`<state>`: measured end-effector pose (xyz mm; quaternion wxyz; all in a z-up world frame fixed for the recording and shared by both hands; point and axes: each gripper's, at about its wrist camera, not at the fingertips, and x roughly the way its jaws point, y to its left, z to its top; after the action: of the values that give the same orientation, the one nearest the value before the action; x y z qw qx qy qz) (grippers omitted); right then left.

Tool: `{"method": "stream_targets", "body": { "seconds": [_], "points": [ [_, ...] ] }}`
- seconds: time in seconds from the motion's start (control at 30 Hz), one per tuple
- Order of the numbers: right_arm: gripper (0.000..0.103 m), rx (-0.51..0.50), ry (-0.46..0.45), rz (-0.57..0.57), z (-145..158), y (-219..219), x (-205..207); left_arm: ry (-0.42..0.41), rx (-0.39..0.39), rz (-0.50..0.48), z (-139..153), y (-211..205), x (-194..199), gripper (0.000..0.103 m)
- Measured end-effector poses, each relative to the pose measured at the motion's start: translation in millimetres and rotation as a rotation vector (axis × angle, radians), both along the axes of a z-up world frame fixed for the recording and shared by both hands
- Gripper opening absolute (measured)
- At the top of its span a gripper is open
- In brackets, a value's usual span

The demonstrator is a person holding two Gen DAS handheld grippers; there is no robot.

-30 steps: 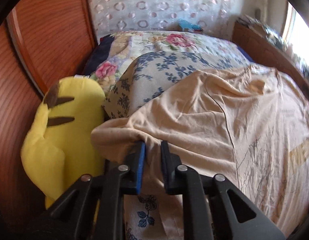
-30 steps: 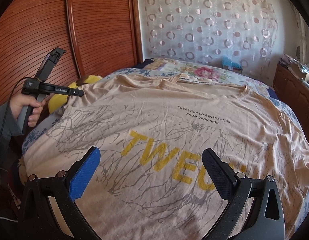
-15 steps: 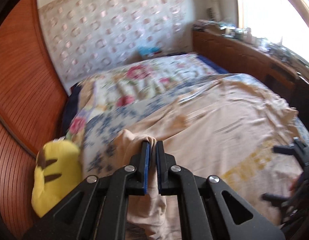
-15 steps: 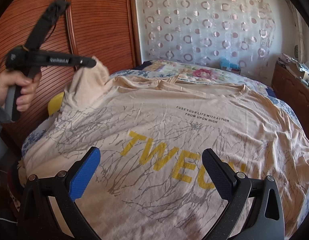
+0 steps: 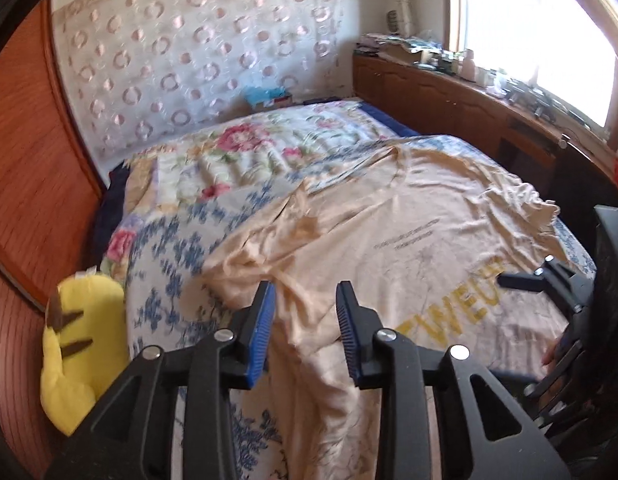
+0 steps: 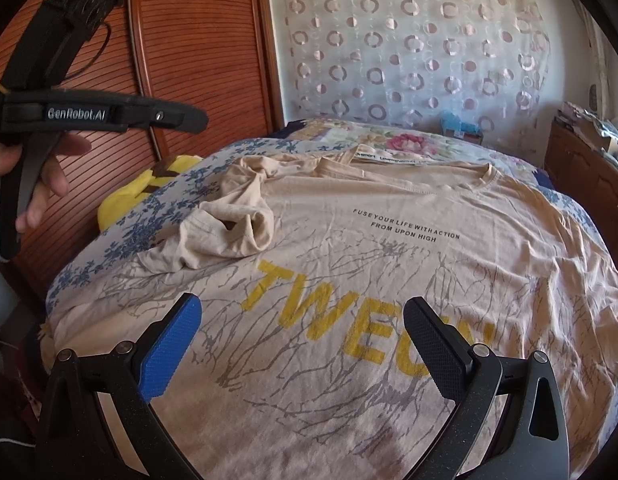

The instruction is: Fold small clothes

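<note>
Presently, two views, listed in turn.

Left wrist view. Left gripper (image 5: 305, 326): jaws opening, blue pads apart, nothing pinched between them; cloth lies below and beyond the tips. Shirt (image 5: 409, 240): beige, spread face-up across the bed (image 5: 165, 280), yellow lettering toward the near edge, collar toward the far wall. Sleeve (image 5: 277, 240): bunched just ahead of the tips, slightly to their left, on the shirt's left shoulder. Right gripper (image 5: 557, 280): seen at the right edge, over the hem side. Plush toy (image 5: 81, 344): yellow, wedged between bed and wooden wardrobe (image 5: 33, 160).

Right wrist view. Right gripper (image 6: 301, 344): jaws wide apart, empty, hovering above the lettering near the hem. Shirt (image 6: 429, 264): long axis runs from this gripper away to the collar at the far end. Sleeve (image 6: 229, 224): folded inward in a loose heap on the chest, not flat, left of centre. Left gripper (image 6: 177, 118): held in a hand (image 6: 49, 176) at upper left, raised clear of the cloth, well apart from the heap. Pads hidden in this view.

Relation governing the next move, as a judgement: the heap lies on the left gripper's side, so the left hand is the nearer one to flatten it; the right sleeve, still spread, lies off to the right gripper's side.
</note>
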<state>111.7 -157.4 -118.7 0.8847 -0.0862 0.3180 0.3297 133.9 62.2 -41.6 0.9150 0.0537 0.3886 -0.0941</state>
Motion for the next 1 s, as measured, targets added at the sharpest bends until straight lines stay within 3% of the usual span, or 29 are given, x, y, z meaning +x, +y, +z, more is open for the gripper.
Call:
{"method": "stream_targets", "body": {
  "seconds": [0.4, 0.53, 0.77, 0.83, 0.93, 1.0],
  "points": [
    [0.091, -0.016, 0.027, 0.04, 0, 4, 4, 0.151, -0.054, 0.186, -90, 76, -7, 0.034],
    [0.071, -0.014, 0.044, 0.091, 8, 11, 10, 0.126, -0.064, 0.191, -94, 81, -11, 0.035],
    [0.059, -0.053, -0.009, 0.181, 26, 44, 29, 0.089, -0.065, 0.184, -95, 79, -10, 0.048],
    [0.057, -0.058, 0.002, 0.204, 26, 55, 40, 0.091, -0.06, 0.169, -95, 76, -9, 0.054],
    [0.044, -0.083, 0.05, 0.234, 16, 75, 60, 0.092, -0.055, 0.171, -95, 73, -8, 0.055],
    [0.043, -0.087, 0.074, 0.255, 9, 84, 68, 0.092, -0.057, 0.171, -95, 73, -8, 0.056]
  ]
}}
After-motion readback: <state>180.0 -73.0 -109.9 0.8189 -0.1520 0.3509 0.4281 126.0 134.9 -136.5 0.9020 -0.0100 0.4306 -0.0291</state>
